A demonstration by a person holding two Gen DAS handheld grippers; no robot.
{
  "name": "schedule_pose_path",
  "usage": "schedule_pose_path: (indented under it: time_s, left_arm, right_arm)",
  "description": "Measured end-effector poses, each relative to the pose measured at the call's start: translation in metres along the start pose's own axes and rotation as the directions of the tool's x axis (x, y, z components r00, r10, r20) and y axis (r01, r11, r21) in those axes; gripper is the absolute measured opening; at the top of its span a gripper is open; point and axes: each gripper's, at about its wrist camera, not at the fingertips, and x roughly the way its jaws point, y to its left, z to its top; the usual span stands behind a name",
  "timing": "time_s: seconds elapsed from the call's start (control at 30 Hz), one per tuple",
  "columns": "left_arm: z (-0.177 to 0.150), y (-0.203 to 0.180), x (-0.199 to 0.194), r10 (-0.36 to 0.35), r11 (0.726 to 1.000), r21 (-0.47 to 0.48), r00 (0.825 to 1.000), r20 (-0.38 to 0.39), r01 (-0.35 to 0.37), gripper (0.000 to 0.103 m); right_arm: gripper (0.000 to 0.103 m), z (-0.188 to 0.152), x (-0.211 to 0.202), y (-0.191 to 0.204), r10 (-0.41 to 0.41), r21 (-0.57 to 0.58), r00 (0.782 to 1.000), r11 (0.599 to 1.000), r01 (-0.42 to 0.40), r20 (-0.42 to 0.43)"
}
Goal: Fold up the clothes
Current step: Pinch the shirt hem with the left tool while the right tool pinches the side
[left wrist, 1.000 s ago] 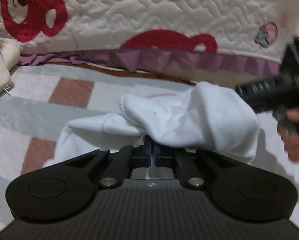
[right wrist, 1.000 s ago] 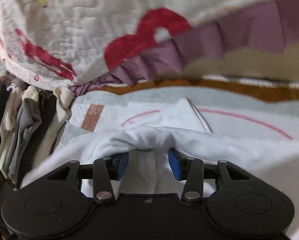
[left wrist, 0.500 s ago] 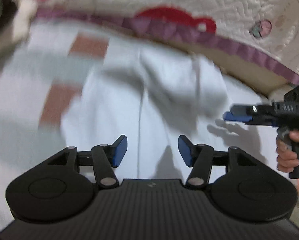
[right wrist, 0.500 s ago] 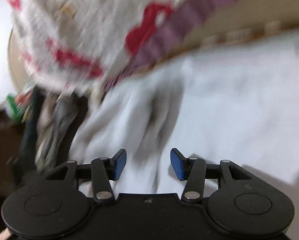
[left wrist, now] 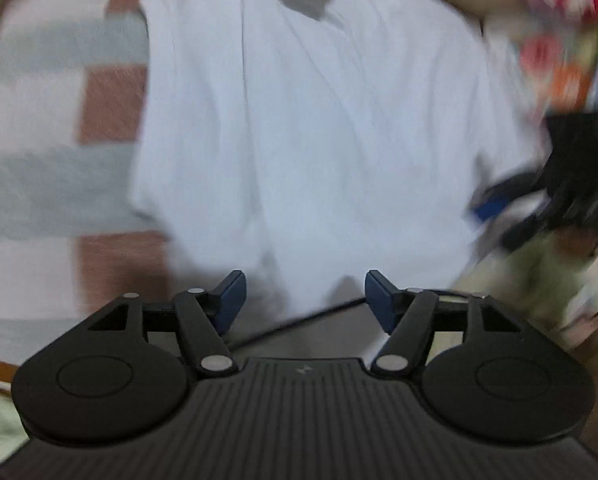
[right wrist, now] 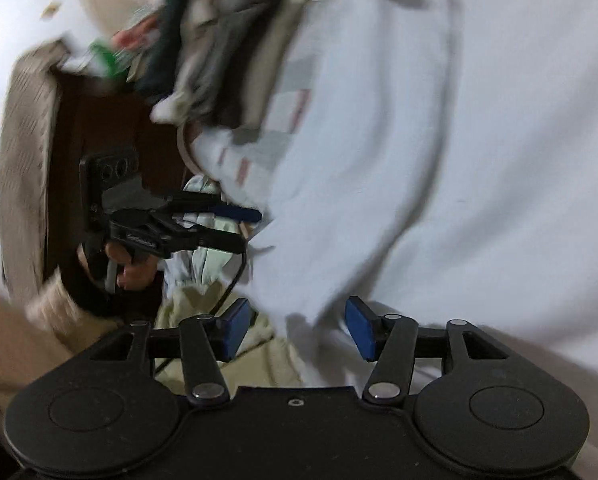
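A white garment (left wrist: 319, 128) lies spread flat on a checked rug (left wrist: 59, 92), its near hem just ahead of my left gripper (left wrist: 305, 300). That gripper is open with nothing between its blue pads. In the right wrist view the same white garment (right wrist: 439, 152) fills the right half of the frame. My right gripper (right wrist: 295, 326) is open over its near corner, holding nothing. The left gripper (right wrist: 235, 226), held in a hand, shows in the right wrist view beside the garment's edge. The right gripper (left wrist: 495, 204) shows blurred at the right of the left wrist view.
A stack of other clothes (right wrist: 211, 52) lies at the upper left in the right wrist view, next to a brown piece of furniture (right wrist: 95, 128). A quilt with red patterns (left wrist: 571, 12) borders the far right. Pale green fabric (right wrist: 203, 264) lies below the garment's corner.
One second ago my left gripper was shut on the bunched white garment and lifting it. Both grippers have since let go and pulled back, and the garment now lies flat.
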Motion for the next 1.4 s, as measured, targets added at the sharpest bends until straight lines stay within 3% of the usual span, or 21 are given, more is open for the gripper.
schedule_pose_path:
  time_s: [0.13, 0.27, 0.3, 0.37, 0.4, 0.43, 0.5, 0.57, 0.67, 0.73, 0.9, 0.93, 0.97, 1.0, 1.03, 1.1, 1.27, 1.37, 1.4]
  left_arm:
    - [-0.016, -0.001, -0.003, -0.070, 0.997, -0.016, 0.997, 0.017, 0.071, 0.068]
    - [-0.026, -0.010, 0.005, -0.072, 0.997, 0.027, 0.995, 0.065, 0.071, 0.077]
    - [-0.028, -0.014, 0.007, -0.063, 0.997, 0.046, 0.996, 0.063, 0.060, 0.078]
    - [-0.030, -0.023, 0.008, -0.038, 0.995, 0.095, 0.998, 0.058, 0.032, 0.079]
    - [-0.029, -0.027, 0.008, -0.020, 0.993, 0.118, 0.998, 0.055, 0.013, 0.078]
    - [-0.028, -0.030, 0.007, 0.002, 0.990, 0.140, 0.999, 0.043, -0.008, 0.072]
    - [-0.025, -0.034, 0.007, 0.061, 0.982, 0.181, 0.998, 0.005, -0.061, 0.021]
    - [-0.018, -0.028, 0.002, 0.082, 0.988, 0.133, 0.996, -0.047, -0.075, 0.017]
    - [-0.012, -0.028, -0.008, 0.098, 0.989, 0.120, 0.993, -0.062, -0.090, 0.013]
    - [-0.013, -0.031, -0.009, 0.126, 0.982, 0.151, 0.989, -0.080, -0.113, 0.013]
    - [-0.010, -0.031, 0.001, 0.121, 0.988, 0.112, 0.986, -0.111, -0.109, 0.020]
    - [-0.007, -0.030, -0.001, 0.121, 0.988, 0.107, 0.986, -0.115, -0.108, 0.023]
    - [-0.006, -0.031, -0.005, 0.126, 0.987, 0.110, 0.985, -0.115, -0.114, 0.033]
    - [-0.004, -0.032, -0.010, 0.135, 0.985, 0.119, 0.985, -0.107, -0.123, 0.044]
    - [-0.002, -0.032, -0.016, 0.131, 0.985, 0.124, 0.987, -0.088, -0.120, 0.045]
    - [0.002, -0.031, -0.028, 0.114, 0.985, 0.134, 0.992, -0.046, -0.107, 0.045]
    - [0.012, -0.013, -0.031, 0.136, 0.990, 0.022, 0.990, 0.038, -0.137, 0.045]
    - [0.030, -0.006, -0.032, 0.143, 0.990, 0.000, 0.984, 0.105, -0.144, 0.052]
    - [0.040, -0.003, -0.032, 0.132, 0.991, -0.009, 0.981, 0.142, -0.132, 0.054]
  right_arm:
    - [0.060, -0.012, 0.009, 0.020, -0.065, -0.189, 0.998, 0.980, 0.066, 0.012]
    - [0.060, -0.024, 0.018, 0.041, -0.127, -0.370, 0.991, 0.920, 0.131, 0.036]
    - [0.055, -0.027, 0.020, 0.046, -0.142, -0.414, 0.989, 0.899, 0.147, 0.043]
    - [0.031, -0.033, 0.025, 0.056, -0.170, -0.497, 0.984, 0.850, 0.177, 0.061]
    - [0.016, -0.029, 0.023, 0.055, -0.162, -0.469, 0.985, 0.867, 0.170, 0.058]
    - [0.015, -0.025, 0.021, 0.053, -0.153, -0.440, 0.987, 0.884, 0.162, 0.055]
    - [0.013, -0.014, 0.013, 0.051, -0.090, -0.357, 0.995, 0.929, 0.100, 0.043]
    - [0.012, -0.008, 0.007, 0.054, 0.004, -0.304, 1.000, 0.953, -0.001, 0.010]
    - [0.012, -0.009, 0.013, 0.053, -0.011, -0.307, 0.999, 0.952, -0.004, -0.046]
    - [0.012, -0.013, 0.016, 0.047, -0.028, -0.275, 0.998, 0.961, 0.014, -0.049]
    - [0.013, -0.015, 0.020, 0.040, -0.038, -0.194, 0.999, 0.980, 0.030, -0.039]
    - [0.015, -0.017, 0.020, 0.043, -0.052, -0.206, 0.998, 0.978, 0.042, -0.043]
    - [0.016, -0.020, 0.019, 0.047, -0.067, -0.219, 0.997, 0.974, 0.055, -0.047]
    - [0.023, -0.023, 0.019, 0.053, -0.099, -0.256, 0.994, 0.963, 0.081, -0.055]
    - [0.031, -0.028, 0.017, 0.057, -0.129, -0.299, 0.989, 0.949, 0.103, -0.070]
    - [0.037, -0.036, 0.016, 0.064, -0.187, -0.380, 0.978, 0.914, 0.141, -0.089]
    - [0.041, -0.039, 0.004, 0.043, -0.119, -0.225, 0.991, 0.969, 0.103, -0.057]
    - [0.044, -0.042, -0.002, 0.047, -0.135, -0.228, 0.990, 0.966, 0.124, -0.036]
    - [0.051, -0.041, -0.007, 0.050, -0.150, -0.234, 0.989, 0.962, 0.143, -0.013]
